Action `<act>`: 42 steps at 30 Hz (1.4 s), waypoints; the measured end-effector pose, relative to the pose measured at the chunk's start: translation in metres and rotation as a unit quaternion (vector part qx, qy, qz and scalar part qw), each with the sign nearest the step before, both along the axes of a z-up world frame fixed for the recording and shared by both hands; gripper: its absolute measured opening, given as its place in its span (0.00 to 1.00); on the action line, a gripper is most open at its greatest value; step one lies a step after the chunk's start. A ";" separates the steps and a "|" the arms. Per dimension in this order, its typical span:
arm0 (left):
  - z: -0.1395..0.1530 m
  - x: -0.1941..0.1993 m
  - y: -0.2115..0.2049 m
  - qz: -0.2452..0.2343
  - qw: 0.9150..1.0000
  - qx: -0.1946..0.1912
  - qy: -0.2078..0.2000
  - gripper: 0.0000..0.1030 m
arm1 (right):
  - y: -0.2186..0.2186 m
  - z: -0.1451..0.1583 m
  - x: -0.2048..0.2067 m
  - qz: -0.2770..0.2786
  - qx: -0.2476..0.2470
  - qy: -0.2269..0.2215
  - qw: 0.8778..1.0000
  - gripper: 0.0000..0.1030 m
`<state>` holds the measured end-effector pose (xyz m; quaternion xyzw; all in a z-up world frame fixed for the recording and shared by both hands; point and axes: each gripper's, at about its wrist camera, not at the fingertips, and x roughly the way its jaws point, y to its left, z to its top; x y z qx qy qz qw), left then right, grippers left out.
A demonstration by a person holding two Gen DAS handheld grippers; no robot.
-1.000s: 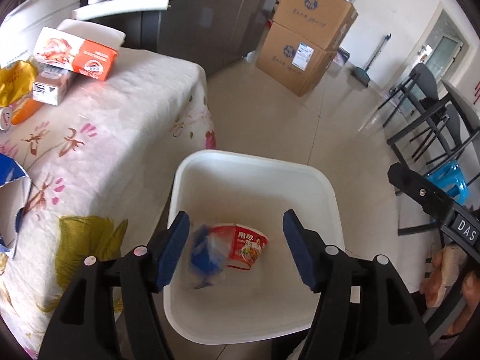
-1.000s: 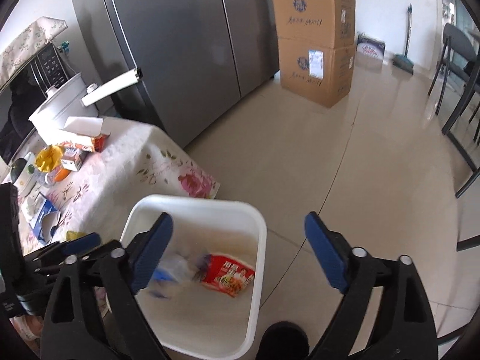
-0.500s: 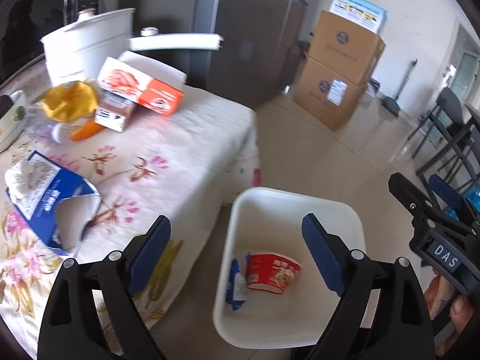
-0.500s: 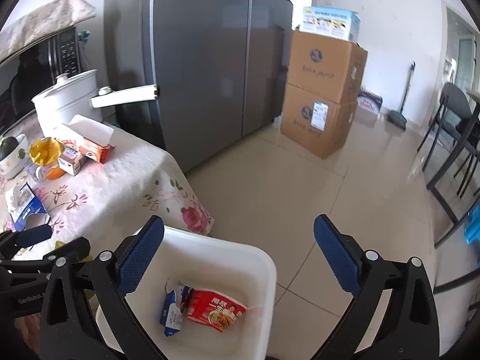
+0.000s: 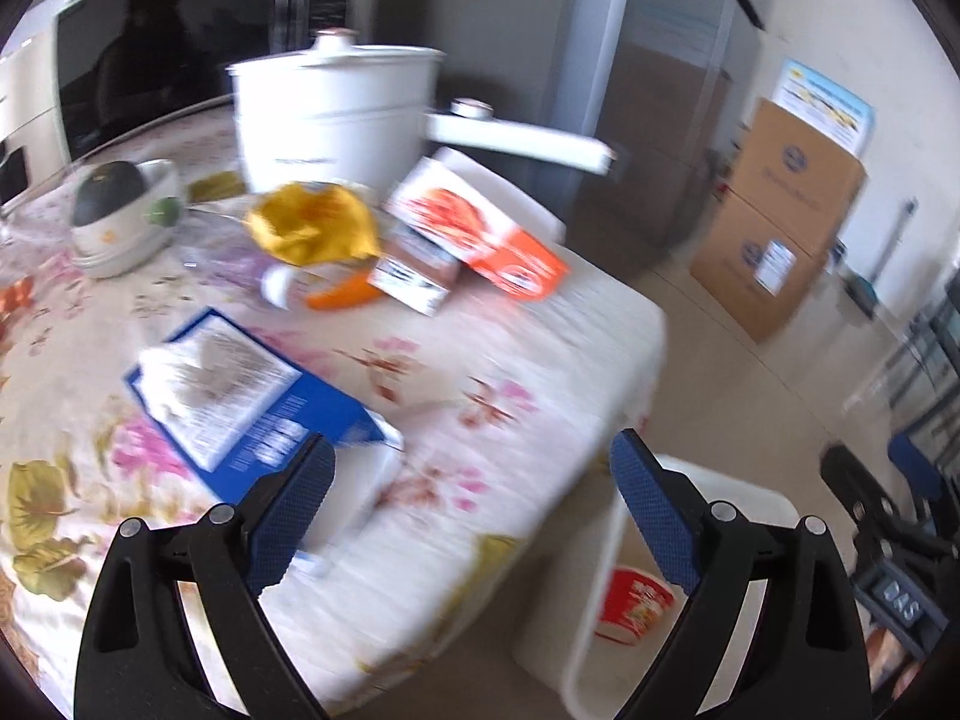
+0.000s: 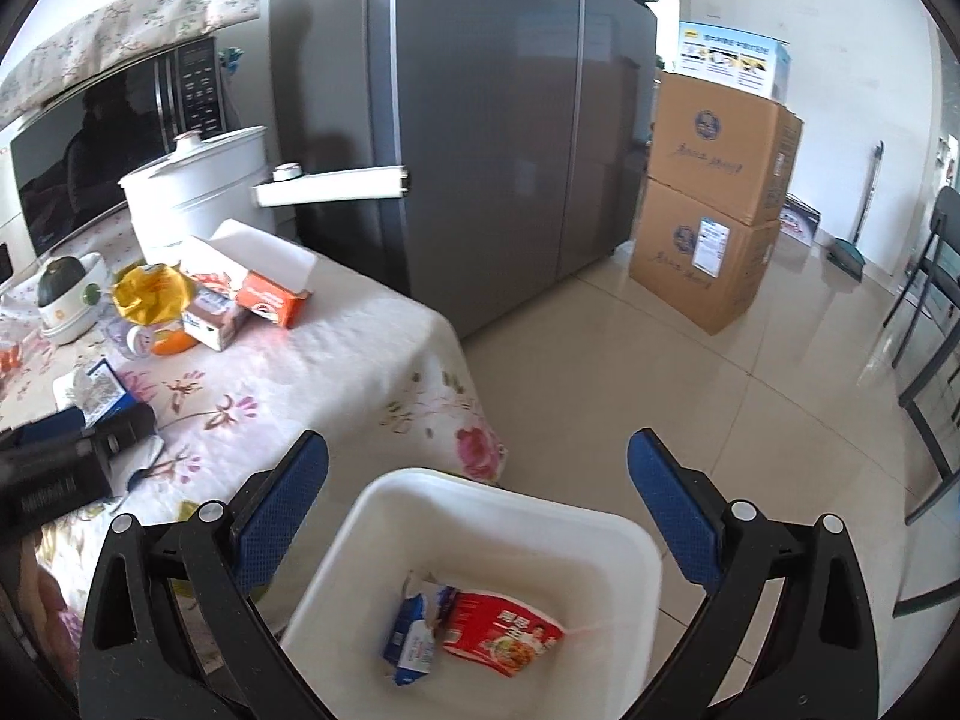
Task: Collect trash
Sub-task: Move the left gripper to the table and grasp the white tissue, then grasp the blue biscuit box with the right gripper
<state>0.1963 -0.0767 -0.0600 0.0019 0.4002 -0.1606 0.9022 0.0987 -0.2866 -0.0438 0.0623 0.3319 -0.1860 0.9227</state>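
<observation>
A white bin (image 6: pixel 600 519) on the floor holds a red noodle cup (image 6: pixel 504 639) and a blue wrapper (image 6: pixel 414 642). My right gripper (image 6: pixel 477 444) hangs open above its far rim, empty. My left gripper (image 5: pixel 468 450) is over the floral tablecloth (image 5: pixel 528 324), its jaws opening with nothing between them. Just beyond its left finger lies a torn blue carton (image 5: pixel 240 396). Farther back sit an orange box (image 5: pixel 480 234), a yellow bag (image 5: pixel 312 225) and a small carton (image 5: pixel 414 282). The bin (image 5: pixel 738 492) and cup (image 5: pixel 636 603) show at the lower right of the blurred left wrist view.
A white pot (image 5: pixel 330 114) with a long handle and a small cooker (image 5: pixel 120 216) stand at the table's back, before a microwave. A grey fridge (image 6: pixel 480 120), stacked cardboard boxes (image 6: pixel 714 198) and dark chairs (image 6: pixel 936 330) border the tiled floor.
The blue wrapper dropped from the left gripper into the bin. The left jaws widened and that gripper swung from the bin toward the table. The right gripper drew back and tilted up.
</observation>
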 end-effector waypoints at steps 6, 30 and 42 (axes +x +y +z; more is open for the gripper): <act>0.002 0.027 0.044 0.067 0.998 0.010 -0.016 0.88 | 0.016 -0.001 0.011 0.020 0.011 0.002 1.000 0.93; -0.031 0.084 0.100 0.126 0.992 0.025 -0.003 0.57 | 0.060 -0.015 0.034 0.077 0.017 0.041 0.996 0.93; -0.035 0.082 0.126 0.126 0.991 -0.038 0.028 0.29 | 0.090 -0.018 0.041 0.154 -0.008 0.045 0.987 0.93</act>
